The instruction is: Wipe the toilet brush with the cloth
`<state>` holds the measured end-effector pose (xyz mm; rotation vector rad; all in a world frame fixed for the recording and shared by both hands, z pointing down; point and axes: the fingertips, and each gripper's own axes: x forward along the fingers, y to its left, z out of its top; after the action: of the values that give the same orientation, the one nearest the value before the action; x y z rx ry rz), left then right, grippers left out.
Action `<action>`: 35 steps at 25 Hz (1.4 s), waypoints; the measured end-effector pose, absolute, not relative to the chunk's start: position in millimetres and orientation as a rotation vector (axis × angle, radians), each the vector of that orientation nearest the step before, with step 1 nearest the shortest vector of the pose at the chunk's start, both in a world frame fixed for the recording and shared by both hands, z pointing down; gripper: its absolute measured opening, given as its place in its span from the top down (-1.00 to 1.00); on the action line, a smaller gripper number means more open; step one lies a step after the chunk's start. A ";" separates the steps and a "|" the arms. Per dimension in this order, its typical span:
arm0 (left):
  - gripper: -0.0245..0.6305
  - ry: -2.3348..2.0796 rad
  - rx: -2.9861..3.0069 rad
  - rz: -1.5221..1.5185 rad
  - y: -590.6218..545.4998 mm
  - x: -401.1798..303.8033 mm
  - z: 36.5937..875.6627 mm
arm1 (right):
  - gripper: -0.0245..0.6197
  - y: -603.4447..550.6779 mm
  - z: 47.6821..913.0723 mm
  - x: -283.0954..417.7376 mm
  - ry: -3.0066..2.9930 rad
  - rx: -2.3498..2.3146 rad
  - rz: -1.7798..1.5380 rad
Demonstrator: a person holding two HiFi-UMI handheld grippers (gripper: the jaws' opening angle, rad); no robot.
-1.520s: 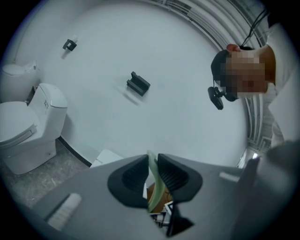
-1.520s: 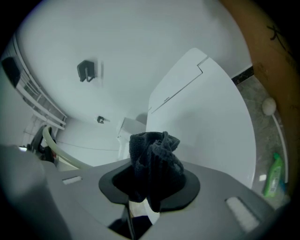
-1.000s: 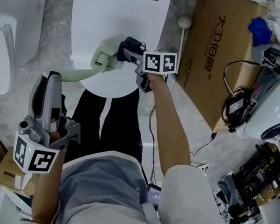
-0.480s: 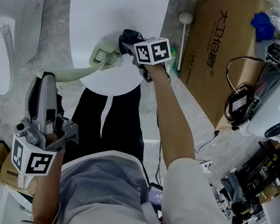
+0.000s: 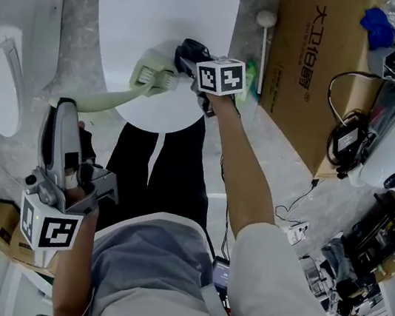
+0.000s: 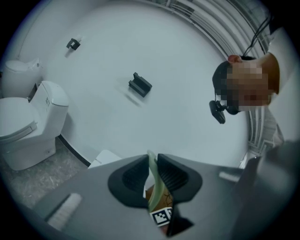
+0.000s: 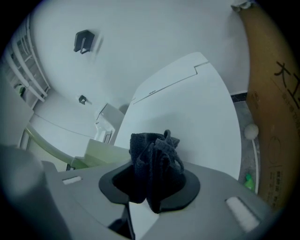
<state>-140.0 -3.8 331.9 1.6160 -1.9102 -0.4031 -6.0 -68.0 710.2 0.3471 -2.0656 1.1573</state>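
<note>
Presently: left gripper [image 6: 152, 172] jaws clamp pale green plastic toilet brush [image 5: 111, 102]; right gripper [image 7: 149, 182] jaws pinch black cloth [image 7: 153, 158] at its head's 2 o'clock; steady handle, stroke firmly.

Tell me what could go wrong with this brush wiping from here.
1. The left gripper pinches only the thin end of the brush handle, so pressure from the cloth could twist it loose.
2. The brush head is over the toilet lid and might smear it.
</note>
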 end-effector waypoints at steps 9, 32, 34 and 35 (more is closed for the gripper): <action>0.93 -1.955 1.680 -0.355 -10.1 -138.7 332.7 | 0.58 -51.3 716.2 20.1 -2.110 0.591 1.275; 0.93 -1.891 1.776 -0.344 -17.5 -129.0 327.1 | 0.58 2.5 716.6 50.1 -1.976 1.164 1.632; 0.93 -1.887 1.783 -0.343 -16.7 -128.2 327.1 | 0.58 9.5 716.7 51.3 -1.948 1.225 1.665; 0.93 -1.888 1.786 -0.336 -15.9 -128.0 327.3 | 0.58 12.8 715.9 51.8 -1.935 1.250 1.679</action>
<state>-128.0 -15.9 327.3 1.7860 -1.8885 -0.3355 51.8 12.8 715.9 1.2502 -1.9349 1.6794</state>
